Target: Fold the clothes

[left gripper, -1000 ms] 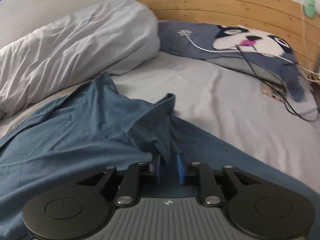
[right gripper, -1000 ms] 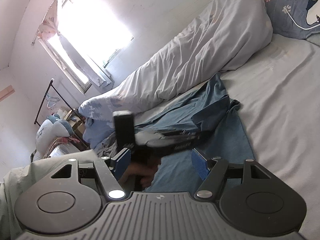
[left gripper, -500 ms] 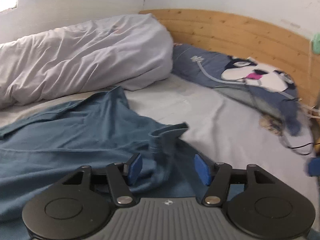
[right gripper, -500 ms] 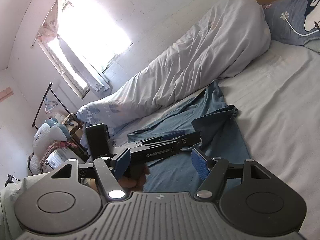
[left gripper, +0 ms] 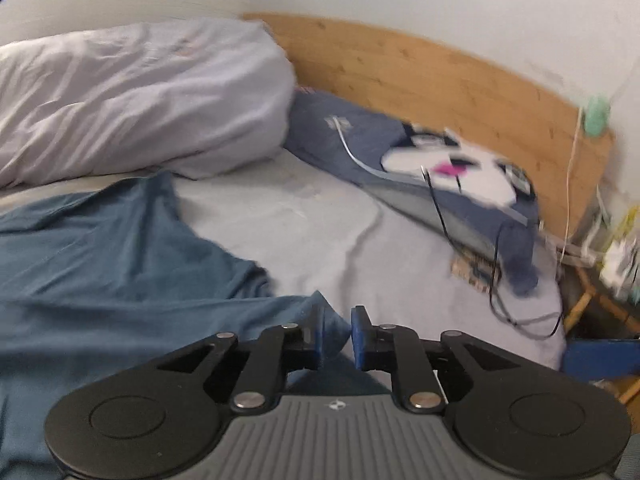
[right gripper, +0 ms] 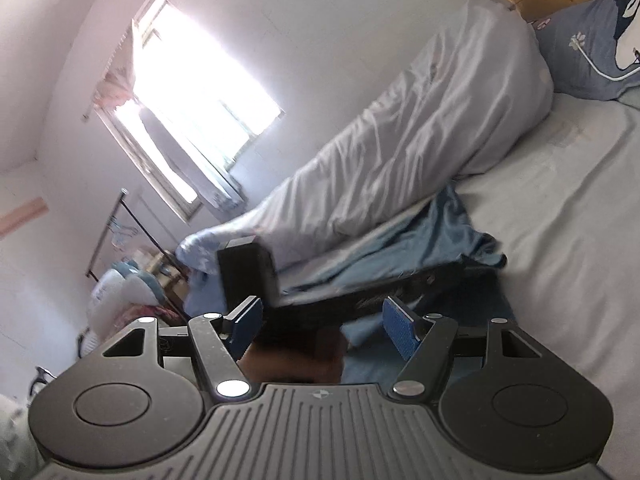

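A blue garment (left gripper: 100, 264) lies spread and wrinkled on the grey bed sheet (left gripper: 320, 220), filling the left half of the left wrist view. My left gripper (left gripper: 336, 332) is shut on a corner of its near edge, with cloth bunched between the blue pads. In the right wrist view the same garment (right gripper: 420, 240) lies below the duvet. My right gripper (right gripper: 324, 326) stands open above it, nothing between its pads. Just beyond them are the left gripper's black body (right gripper: 360, 296) and a hand (right gripper: 296, 360).
A rolled pale duvet (left gripper: 140, 96) lies along the bed's far side. A blue cartoon pillow (left gripper: 400, 152) rests against the wooden headboard (left gripper: 440, 76), with black cables (left gripper: 440, 216) trailing over the sheet. Clutter (left gripper: 616, 264) stands past the bed's right edge. A bright window (right gripper: 192, 92) is at left.
My left gripper let go of the raised fold, opened, shifted right and has shut on the garment's near corner. The right gripper stays open and has barely moved.
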`<state>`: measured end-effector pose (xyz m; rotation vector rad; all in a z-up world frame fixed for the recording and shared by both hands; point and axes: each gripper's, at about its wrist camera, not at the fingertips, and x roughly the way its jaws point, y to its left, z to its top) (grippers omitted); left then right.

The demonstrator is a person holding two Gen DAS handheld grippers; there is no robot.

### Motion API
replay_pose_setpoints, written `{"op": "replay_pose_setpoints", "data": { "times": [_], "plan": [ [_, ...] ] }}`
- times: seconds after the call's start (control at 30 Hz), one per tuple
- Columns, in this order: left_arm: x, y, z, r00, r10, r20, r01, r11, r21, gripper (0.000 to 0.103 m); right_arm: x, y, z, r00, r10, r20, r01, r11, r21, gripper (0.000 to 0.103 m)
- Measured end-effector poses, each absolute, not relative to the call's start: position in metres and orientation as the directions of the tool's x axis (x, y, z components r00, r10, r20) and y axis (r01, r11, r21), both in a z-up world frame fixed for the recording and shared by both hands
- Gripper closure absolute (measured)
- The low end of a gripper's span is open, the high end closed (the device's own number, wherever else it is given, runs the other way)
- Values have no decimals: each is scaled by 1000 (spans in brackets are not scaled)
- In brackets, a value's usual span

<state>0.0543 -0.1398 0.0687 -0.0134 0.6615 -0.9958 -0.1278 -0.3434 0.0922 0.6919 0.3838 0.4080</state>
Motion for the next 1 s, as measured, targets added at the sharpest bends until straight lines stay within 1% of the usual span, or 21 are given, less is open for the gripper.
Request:
{"op": "replay_pose_setpoints", "data": {
  "times": [0.03, 0.1, 0.17, 0.3, 0.33, 0.43, 0.47, 0.53, 0.67, 0.73, 0.8, 0.9, 1.0],
  "plan": [
    [50, -125, 71, 391, -773, -499, 748, 583, -317, 86, -128, -343, 92, 852, 481, -206, -231, 699, 676, 33],
    [41, -89, 76, 454, -755, -474, 699, 632, -336, 72, -126, -341, 92, 851, 473, -229, -218, 714, 665, 33],
    [31, -49, 77, 520, -728, -447, 642, 678, -358, 63, -125, -340, 92, 850, 471, -236, -215, 719, 661, 33],
    [22, 32, 81, 678, -598, -428, 462, 799, -386, 48, -125, -336, 93, 851, 463, -248, -215, 739, 639, 33],
    [21, 52, 80, 712, -561, -422, 404, 819, -407, 47, -124, -335, 94, 848, 463, -257, -213, 744, 634, 33],
    [27, 111, 75, 783, -479, -397, 232, 817, -528, 43, -118, -329, 97, 841, 449, -301, -191, 767, 612, 33],
    [33, 116, 72, 777, -487, -399, 224, 805, -549, 40, -114, -326, 101, 840, 428, -333, -166, 787, 594, 33],
    [46, 128, 68, 765, -503, -402, 205, 782, -589, 40, -107, -317, 113, 837, 395, -380, -137, 822, 553, 33],
    [72, 150, 60, 741, -534, -408, 164, 732, -661, 40, -91, -299, 152, 843, 386, -374, -161, 845, 510, 33],
    [86, 148, 51, 723, -519, -456, 134, 753, -644, 40, -82, -288, 179, 852, 387, -352, -177, 847, 501, 33],
    [94, 151, 36, 697, -499, -515, 70, 762, -644, 41, -73, -275, 201, 854, 396, -337, -199, 847, 492, 33],
    [102, 160, 21, 707, -488, -512, 29, 743, -669, 41, -56, -249, 226, 845, 414, -338, -249, 865, 435, 33],
    [111, 166, 13, 715, -508, -480, 31, 709, -704, 41, -31, -216, 239, 829, 412, -378, -279, 890, 360, 33]
  ]
}}
